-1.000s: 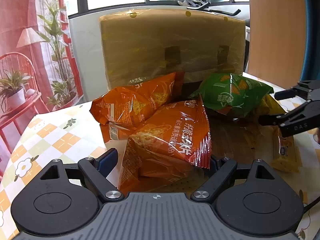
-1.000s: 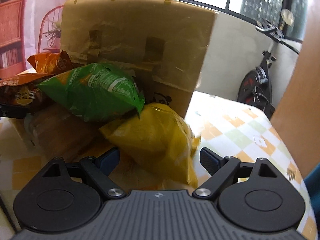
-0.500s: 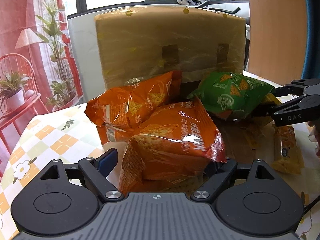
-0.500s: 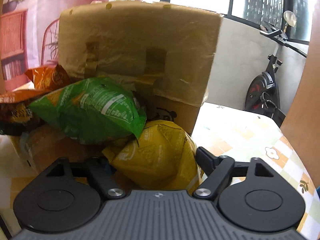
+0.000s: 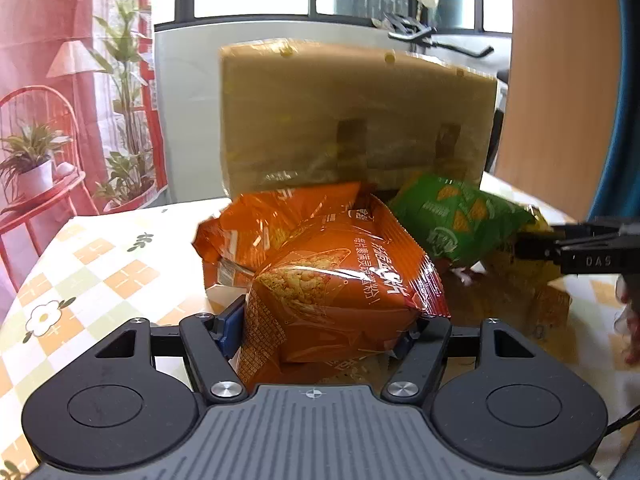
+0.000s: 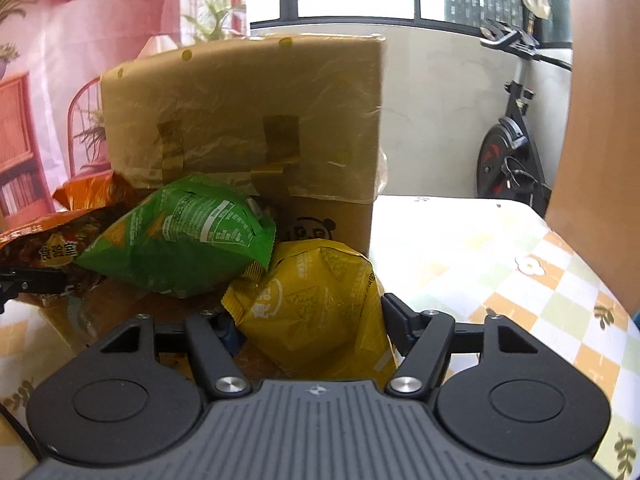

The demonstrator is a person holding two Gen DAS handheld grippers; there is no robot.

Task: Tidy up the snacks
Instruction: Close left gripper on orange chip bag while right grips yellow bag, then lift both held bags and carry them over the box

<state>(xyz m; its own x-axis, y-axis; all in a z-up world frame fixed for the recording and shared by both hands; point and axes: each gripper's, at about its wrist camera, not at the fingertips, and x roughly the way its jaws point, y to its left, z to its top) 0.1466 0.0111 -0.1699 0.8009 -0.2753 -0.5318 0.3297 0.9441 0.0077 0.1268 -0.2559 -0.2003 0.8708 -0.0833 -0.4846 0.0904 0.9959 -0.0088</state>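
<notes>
On the bench, spread with a checked orange, green and white cloth printed with flowers, a heap of snack packets lay against a tall cardboard box wrapped in yellowish film and patched with tape. The left tool had just been closing, and its blue-padded fingers pressed both flanks of a puffy orange foil snack bag with white lettering, which bulged between them. A second crinkled orange bag lay just behind it, touching it. To the right sat a green crisp packet, leaning over the rest.

The right tool had likewise been closing. A plump yellow snack packet sat between its fingers; the right-hand finger lay against the bag's side, while the left one was mostly hidden behind the packet's edge, so I could not tell for certain that the grip was firm. The green packet rested partly on top of that yellow one. From the left side, the right tool showed as a black finger reaching in under the green packet.
</notes>
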